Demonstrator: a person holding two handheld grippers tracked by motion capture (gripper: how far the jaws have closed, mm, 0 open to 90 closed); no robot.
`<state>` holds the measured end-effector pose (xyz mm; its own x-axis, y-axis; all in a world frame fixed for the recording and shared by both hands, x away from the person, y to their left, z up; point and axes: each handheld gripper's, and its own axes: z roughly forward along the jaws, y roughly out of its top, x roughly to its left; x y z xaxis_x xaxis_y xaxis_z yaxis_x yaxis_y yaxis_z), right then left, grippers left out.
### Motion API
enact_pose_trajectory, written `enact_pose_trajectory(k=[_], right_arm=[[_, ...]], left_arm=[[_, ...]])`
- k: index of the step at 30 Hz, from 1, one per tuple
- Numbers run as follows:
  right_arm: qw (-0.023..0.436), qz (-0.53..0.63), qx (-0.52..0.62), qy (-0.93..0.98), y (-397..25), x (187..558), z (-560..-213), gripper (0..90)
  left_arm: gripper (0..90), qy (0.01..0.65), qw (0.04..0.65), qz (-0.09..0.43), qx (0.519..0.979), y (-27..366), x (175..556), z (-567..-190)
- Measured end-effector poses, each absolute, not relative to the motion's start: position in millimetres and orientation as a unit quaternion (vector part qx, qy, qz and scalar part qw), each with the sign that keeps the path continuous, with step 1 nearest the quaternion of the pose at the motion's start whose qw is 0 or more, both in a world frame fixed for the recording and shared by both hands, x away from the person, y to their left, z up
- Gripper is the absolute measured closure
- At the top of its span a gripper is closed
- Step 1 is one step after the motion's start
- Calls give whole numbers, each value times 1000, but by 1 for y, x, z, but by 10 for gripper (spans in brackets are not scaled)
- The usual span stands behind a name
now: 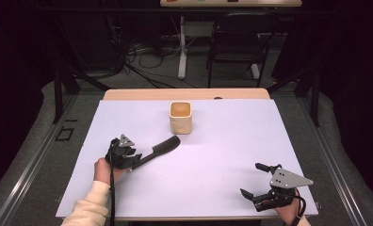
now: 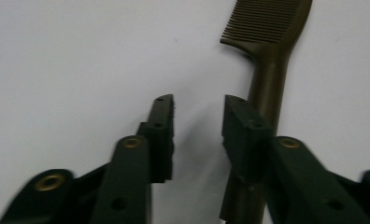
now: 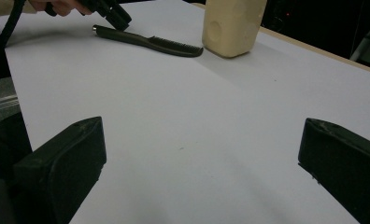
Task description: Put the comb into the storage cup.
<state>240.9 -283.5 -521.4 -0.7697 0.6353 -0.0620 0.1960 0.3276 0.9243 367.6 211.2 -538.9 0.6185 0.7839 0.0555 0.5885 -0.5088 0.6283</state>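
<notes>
The left gripper (image 2: 197, 121) hovers partly open, its right jaw over the comb (image 2: 267, 70) handle. The right gripper (image 1: 257, 181) gapes wide, holding nothing

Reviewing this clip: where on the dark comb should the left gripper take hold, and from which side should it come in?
Probably the comb's plain handle, not the toothed head. The handle is a narrow, smooth bar lying flat on the table, so the jaws can straddle it from above. The left gripper is open just beside the handle, which lies outside its jaw gap, so a small sideways shift should centre it.
</notes>
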Motion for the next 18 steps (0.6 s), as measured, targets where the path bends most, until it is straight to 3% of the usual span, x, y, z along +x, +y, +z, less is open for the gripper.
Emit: enact_pose_trajectory(k=[5,7,10,12,16,17,18], right_arm=[[212,516,264,787,-283,242,-522,6],[211,517,265,786,-283,241,-522,6],[210,518,264,786,-283,242,-522,6],[209,517,264,787,-283,242,-522,6],[208,515,265,788,-283,242,-522,6],[209,515,264,788,-283,242,-522,7],[208,515,264,789,-283,242,-522,6]], left_arm=[[507,390,303,177,851,213,367,-530],[366,386,302,175,854,214,367,-526],[302,383,293,166,860,213,368,-523],[185,379,288,158,865,211,368,-524],[111,372,278,151,873,206,369,-524],[0,370,271,144,877,203,370,-524],[0,370,271,144,877,203,370,-524]])
